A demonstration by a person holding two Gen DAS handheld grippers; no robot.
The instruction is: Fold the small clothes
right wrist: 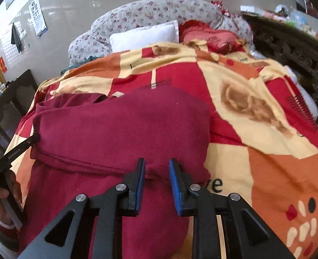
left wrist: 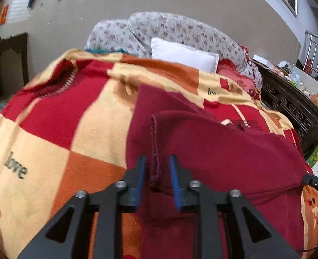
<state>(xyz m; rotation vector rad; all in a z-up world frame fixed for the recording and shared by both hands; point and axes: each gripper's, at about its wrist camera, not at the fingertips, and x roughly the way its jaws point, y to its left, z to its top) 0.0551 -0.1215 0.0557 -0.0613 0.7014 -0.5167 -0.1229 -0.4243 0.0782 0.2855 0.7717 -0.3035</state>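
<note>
A dark red garment (left wrist: 212, 151) lies partly folded on a checked red, cream and orange blanket (left wrist: 51, 133) on a bed. My left gripper (left wrist: 157, 164) is open, its blue-padded jaws straddling the garment's hemmed left edge without pinching it. In the right wrist view the same garment (right wrist: 120, 133) spreads across the blanket (right wrist: 266, 129), with a folded layer on top. My right gripper (right wrist: 156, 166) is open over the near right edge of that layer. The other gripper's black finger tip shows at the garment's side in each view: the right one (left wrist: 316, 183) and the left one (right wrist: 18, 149).
A white pillow (left wrist: 182, 54), a floral quilt (left wrist: 180, 30) and a red cushion (right wrist: 206, 34) lie at the head of the bed. A dark carved wooden headboard or cabinet (left wrist: 288, 105) stands to the right. A dark table (right wrist: 14, 99) stands to the left.
</note>
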